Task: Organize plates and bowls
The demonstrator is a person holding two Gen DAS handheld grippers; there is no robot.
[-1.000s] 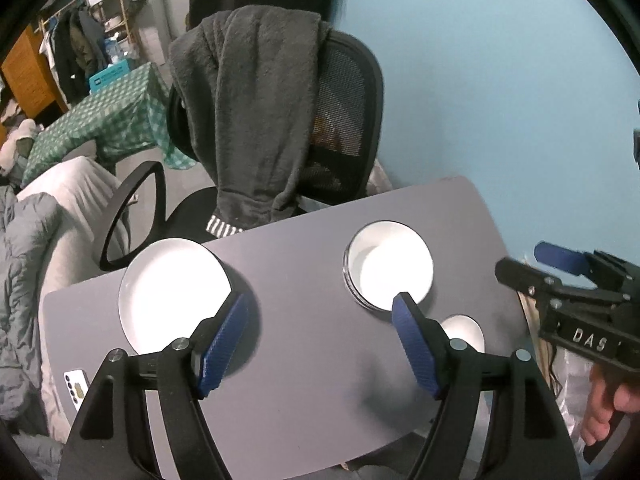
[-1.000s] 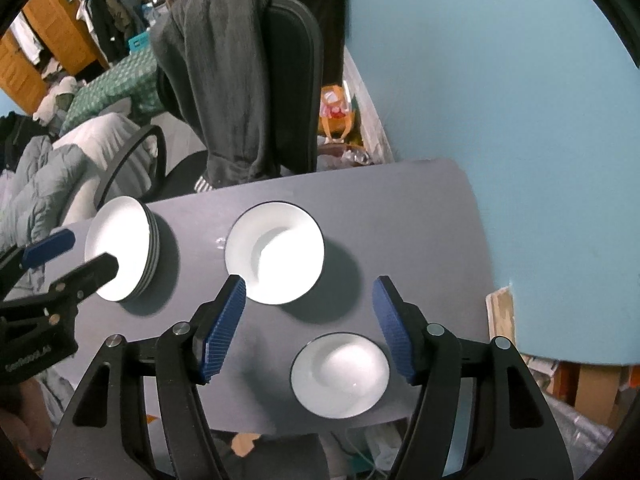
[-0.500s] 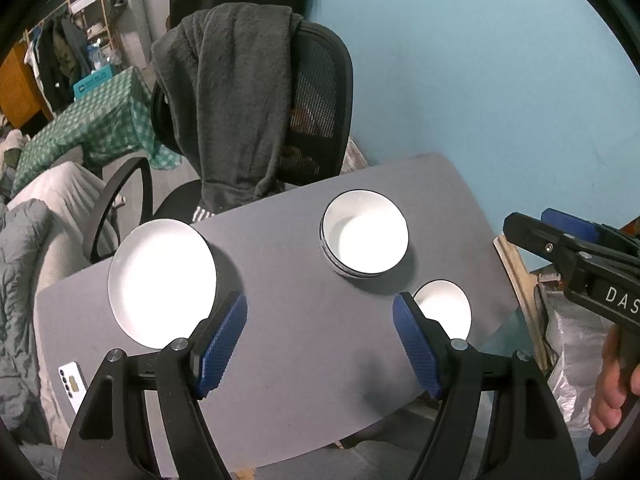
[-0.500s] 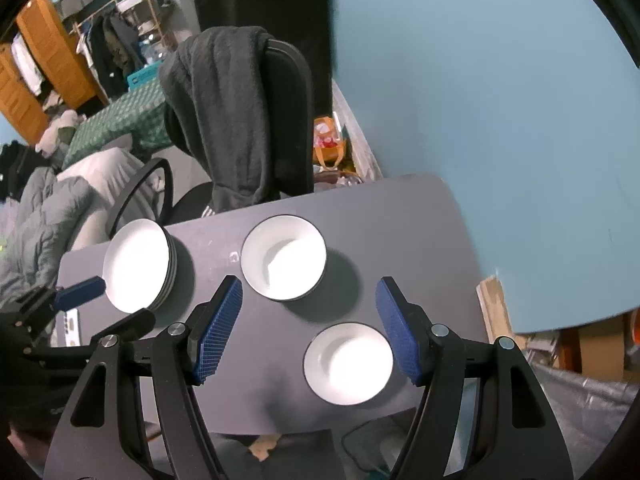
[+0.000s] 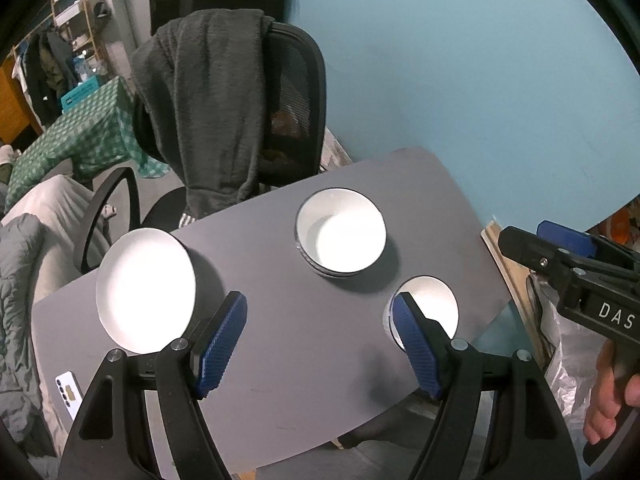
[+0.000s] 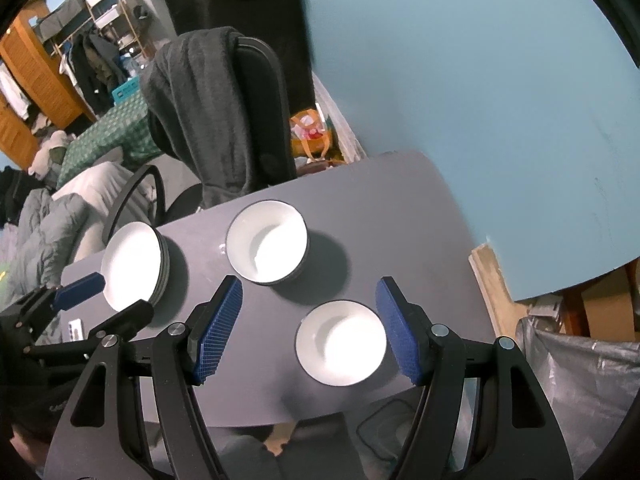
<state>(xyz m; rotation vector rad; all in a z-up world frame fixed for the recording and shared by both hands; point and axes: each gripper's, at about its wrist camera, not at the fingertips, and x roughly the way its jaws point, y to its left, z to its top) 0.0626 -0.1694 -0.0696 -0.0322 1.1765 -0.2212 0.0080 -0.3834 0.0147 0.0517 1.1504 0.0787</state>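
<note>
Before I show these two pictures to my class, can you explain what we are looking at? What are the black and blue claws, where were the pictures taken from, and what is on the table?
There is no robot here. A person holds a hand-held two-finger gripper in each hand, and each gripper carries a wide-angle camera looking forward along its fingers.

One picture comes from the left gripper; its blue pads stand wide apart and hold nothing. The right gripper shows at that picture's right edge, with the person's fingers on its handle. The other picture comes from the right gripper, also open and empty.

Both look down on a grey table. On it sit a stack of white plates, a stack of white bowls and a single white bowl nearest the camera. A phone lies at the table's edge. Behind stands an office chair draped with a grey garment.
</note>
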